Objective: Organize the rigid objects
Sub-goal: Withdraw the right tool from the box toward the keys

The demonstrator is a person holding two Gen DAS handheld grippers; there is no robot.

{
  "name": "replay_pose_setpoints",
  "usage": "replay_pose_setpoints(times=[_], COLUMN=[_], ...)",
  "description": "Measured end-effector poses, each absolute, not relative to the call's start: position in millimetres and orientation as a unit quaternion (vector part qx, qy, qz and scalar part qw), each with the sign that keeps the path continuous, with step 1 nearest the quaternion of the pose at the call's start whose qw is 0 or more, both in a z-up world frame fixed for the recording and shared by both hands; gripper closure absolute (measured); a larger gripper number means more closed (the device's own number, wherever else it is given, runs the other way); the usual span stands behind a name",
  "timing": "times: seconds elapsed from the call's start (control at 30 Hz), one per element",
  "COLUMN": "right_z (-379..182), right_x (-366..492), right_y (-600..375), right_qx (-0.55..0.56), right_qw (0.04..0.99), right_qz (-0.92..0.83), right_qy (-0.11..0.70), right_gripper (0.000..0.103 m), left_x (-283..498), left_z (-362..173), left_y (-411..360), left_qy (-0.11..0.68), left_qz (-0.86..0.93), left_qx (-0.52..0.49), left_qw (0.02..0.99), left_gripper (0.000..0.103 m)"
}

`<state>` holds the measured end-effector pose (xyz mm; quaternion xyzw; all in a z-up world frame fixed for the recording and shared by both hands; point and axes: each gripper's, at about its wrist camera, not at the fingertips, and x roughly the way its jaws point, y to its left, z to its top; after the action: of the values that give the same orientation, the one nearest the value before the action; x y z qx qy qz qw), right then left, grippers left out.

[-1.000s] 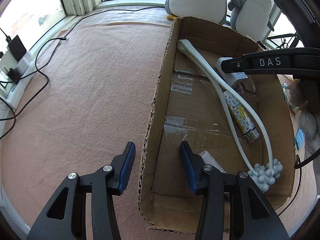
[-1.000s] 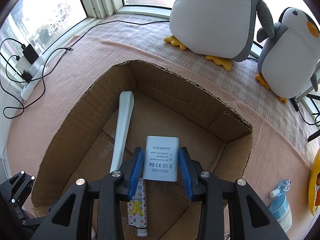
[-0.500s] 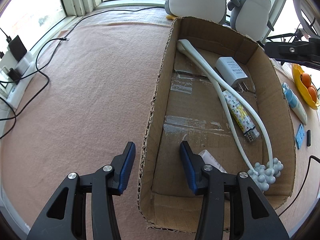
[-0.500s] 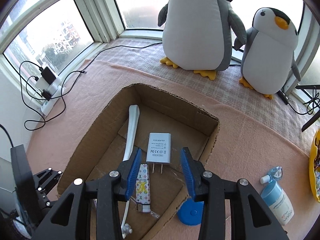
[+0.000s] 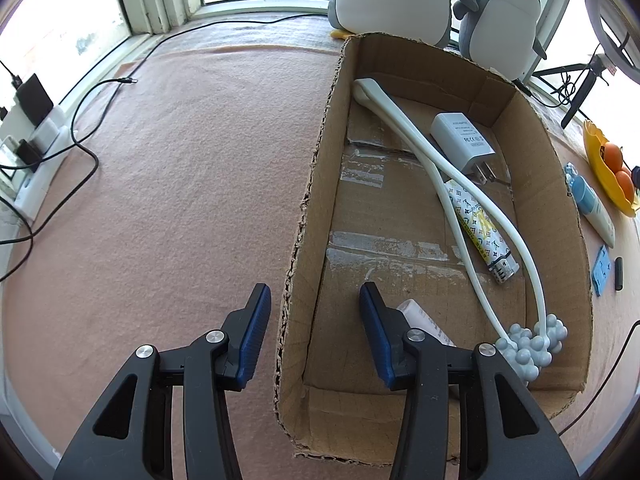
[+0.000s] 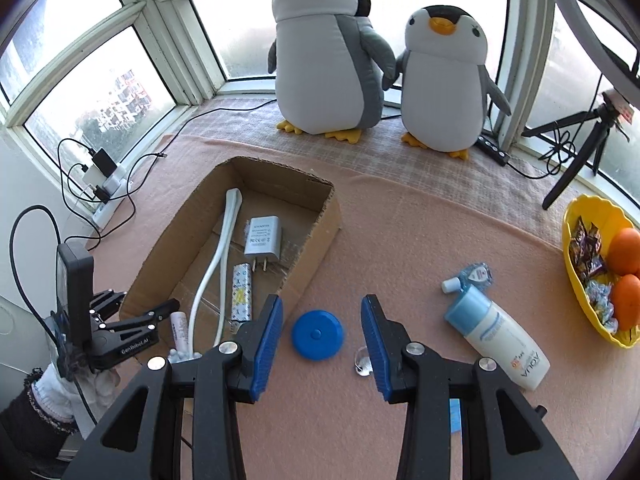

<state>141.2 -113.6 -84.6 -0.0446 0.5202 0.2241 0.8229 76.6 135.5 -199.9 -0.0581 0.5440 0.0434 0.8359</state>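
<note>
Tongs on the right [image 6: 320,308] hang open with nothing in them, right over a flat blue disc [image 6: 317,335] that lies on the pink tabletop [image 6: 400,240], just outside the cardboard box [image 5: 316,168]. The disc looks like the next thing to pick up. To do it well, go straight down so one finger lands on each side of the disc. It is very flat, so get low, almost to the cloth, then squeeze across its widest part. Watch out for the tiny clear thing [image 6: 361,360] beside the right finger, so it does not get pinched too. Then lift the disc over the wall and set it in a bare spot. The left tongs [image 5: 314,300] are open too and grip nothing; one finger is outside the box wall and one is inside. The box holds a long white stick with bumpy balls [image 5: 394,120], a white charger [image 5: 464,140] touching it, a patterned lighter [image 5: 480,232] and a small white tube [image 5: 420,316]. A yellow bowl [image 6: 576,216], well apart from the box, holds oranges [image 6: 624,256] and sweets [image 6: 586,252]. A white and blue bottle [image 6: 500,336] lies on the cloth near the bowl.
</note>
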Motion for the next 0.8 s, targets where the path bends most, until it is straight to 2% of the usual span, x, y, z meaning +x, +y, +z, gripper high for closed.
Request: replay_pose_setpoints(times=[0.3, 0.8], right_z=[-125.6, -173.1], right_x=[131.3, 124.2], right_y=[-149.0, -124.6], right_qx=[-0.047, -0.08], right_qw=[0.807, 0.781], right_qz=[0.195, 0.204], right_qy=[0.556, 0.584], right_gripper=[0.066, 0.066], left_x=[76.7, 77.5], left_z=[-199.8, -201.0], left_y=[135.8, 139.0], left_qy=[0.544, 0.545], left_qz=[0.043, 0.04], left_qx=[-0.057, -0.064], left_qw=[0.836, 0.835], left_gripper=[0.058, 0.058])
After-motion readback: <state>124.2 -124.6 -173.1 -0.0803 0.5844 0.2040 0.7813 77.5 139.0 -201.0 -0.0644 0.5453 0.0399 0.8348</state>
